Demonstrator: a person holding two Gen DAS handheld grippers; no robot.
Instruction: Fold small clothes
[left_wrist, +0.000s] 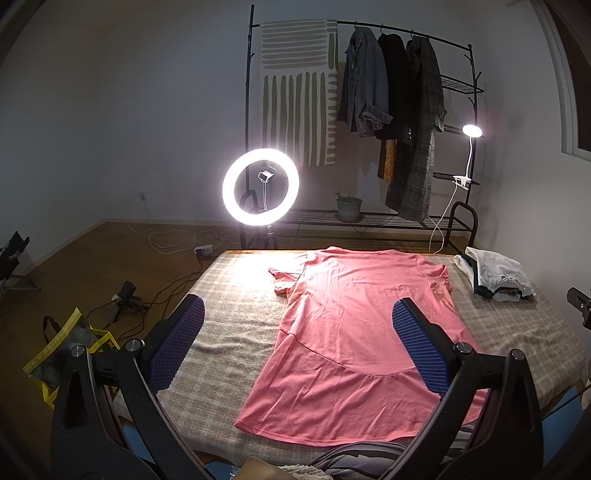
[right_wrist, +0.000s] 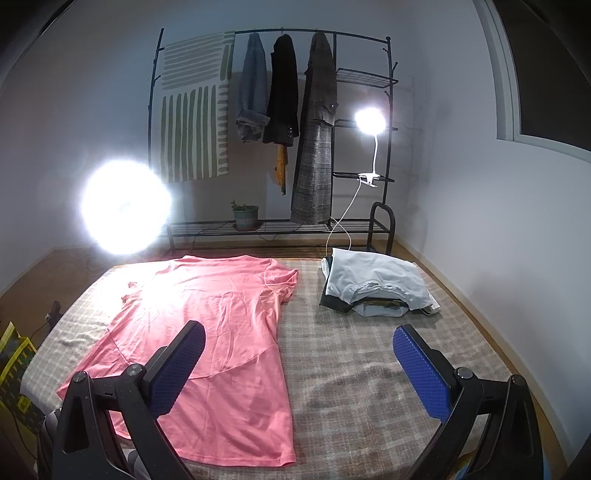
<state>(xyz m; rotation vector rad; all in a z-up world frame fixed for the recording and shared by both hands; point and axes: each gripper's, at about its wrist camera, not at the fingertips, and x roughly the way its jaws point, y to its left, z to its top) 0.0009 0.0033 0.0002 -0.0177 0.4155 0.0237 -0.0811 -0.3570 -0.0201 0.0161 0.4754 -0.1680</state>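
Observation:
A pink short-sleeved top (left_wrist: 354, 339) (right_wrist: 207, 325) lies spread flat on the checked cloth of the table (left_wrist: 229, 295) (right_wrist: 354, 354), hem nearest me, neckline at the far edge. My left gripper (left_wrist: 299, 314) hangs open above the top's lower half, nothing between its blue pads (left_wrist: 417, 343). My right gripper (right_wrist: 299, 339) is open too, held above the top's right edge and the bare cloth beside it. Part of the right gripper (left_wrist: 580, 306) shows at the right edge of the left wrist view.
A pile of folded clothes (left_wrist: 495, 275) (right_wrist: 376, 282) sits at the table's far right corner. Behind the table stand a lit ring light (left_wrist: 260, 186), a clothes rack (right_wrist: 280, 122) with hung coats, and a clip lamp (right_wrist: 371, 122). A yellow-trimmed bag (left_wrist: 62, 354) and cables lie on the floor at left.

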